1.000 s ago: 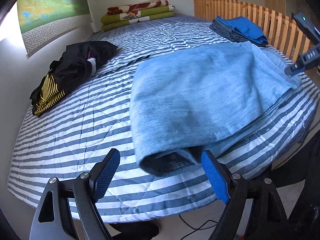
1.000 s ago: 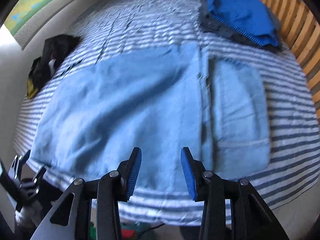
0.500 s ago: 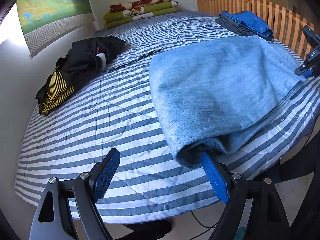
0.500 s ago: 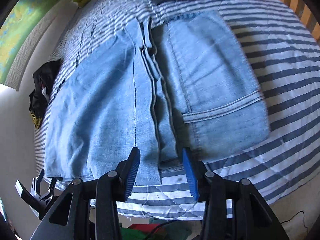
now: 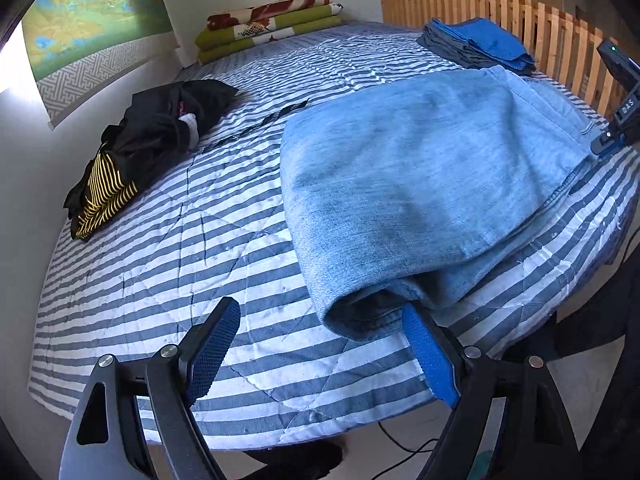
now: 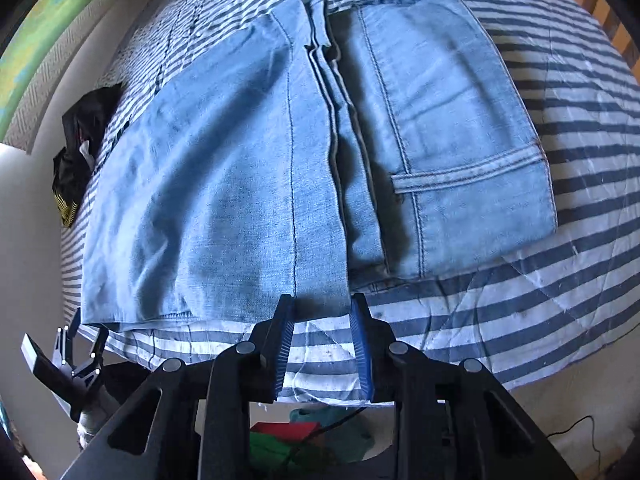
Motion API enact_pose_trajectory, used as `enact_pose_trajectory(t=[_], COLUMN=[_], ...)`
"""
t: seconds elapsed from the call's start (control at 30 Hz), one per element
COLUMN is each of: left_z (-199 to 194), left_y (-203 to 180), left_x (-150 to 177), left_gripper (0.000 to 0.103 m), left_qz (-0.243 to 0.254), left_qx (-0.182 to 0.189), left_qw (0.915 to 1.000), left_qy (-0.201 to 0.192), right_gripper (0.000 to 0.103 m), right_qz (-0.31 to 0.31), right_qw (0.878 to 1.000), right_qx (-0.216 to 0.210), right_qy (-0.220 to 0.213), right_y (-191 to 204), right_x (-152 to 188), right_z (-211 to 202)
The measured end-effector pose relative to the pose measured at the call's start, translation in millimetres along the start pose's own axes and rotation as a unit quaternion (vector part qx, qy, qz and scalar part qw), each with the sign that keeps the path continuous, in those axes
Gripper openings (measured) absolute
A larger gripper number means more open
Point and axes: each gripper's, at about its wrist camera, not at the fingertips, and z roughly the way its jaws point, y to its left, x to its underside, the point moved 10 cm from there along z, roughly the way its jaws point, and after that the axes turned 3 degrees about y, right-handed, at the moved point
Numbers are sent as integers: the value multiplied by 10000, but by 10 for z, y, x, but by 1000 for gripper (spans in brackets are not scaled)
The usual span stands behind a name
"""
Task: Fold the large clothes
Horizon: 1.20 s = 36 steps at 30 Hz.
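Observation:
Light blue jeans (image 5: 420, 168) lie folded across the striped bed (image 5: 160, 260). My left gripper (image 5: 320, 312) is open at their rolled left end, which lies against the right finger (image 5: 424, 344). In the right wrist view the jeans (image 6: 240, 184) show a back pocket on the right and a leg folded over on the left. My right gripper (image 6: 322, 304) points down at their near edge. Its jaws are closing, with the denim edge just between the tips and the pads not pressing on it. Each gripper shows in the other's view: right gripper (image 5: 616, 120), left gripper (image 6: 76, 344).
A black and yellow heap of clothes (image 5: 152, 140) lies at the bed's left. A folded blue and grey pile (image 5: 480, 44) sits by the wooden slatted rail (image 5: 540, 24). Folded blankets (image 5: 272, 24) lie at the far wall. Cables and coloured items lie on the floor (image 6: 288, 436).
The right gripper has come down and tilted toward the jeans' near edge, and its jaws have narrowed. The jeans' rolled end has shifted from between the left gripper's fingers to its right finger.

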Motion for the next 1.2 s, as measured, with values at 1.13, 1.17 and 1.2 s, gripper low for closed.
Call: enact_pose_trajectory(t=[1.13, 1.17, 1.2], left_z=[5, 32, 62], left_y=[6, 21, 35], left_x=[27, 22, 10], left_gripper=[86, 86, 86], left_qz=[171, 157, 129], left_qx=[-129, -191, -182], left_qw=[9997, 9996, 9997], left_qy=[81, 112, 128], right_gripper=[5, 5, 5], right_qz=[-722, -667, -573], right_qw=[9940, 9945, 9956], right_qx=[710, 650, 513], right_qy=[-409, -481, -532], right_y=[1, -18, -20], right_x=[-502, -522, -545], right_z=[-141, -227, -320])
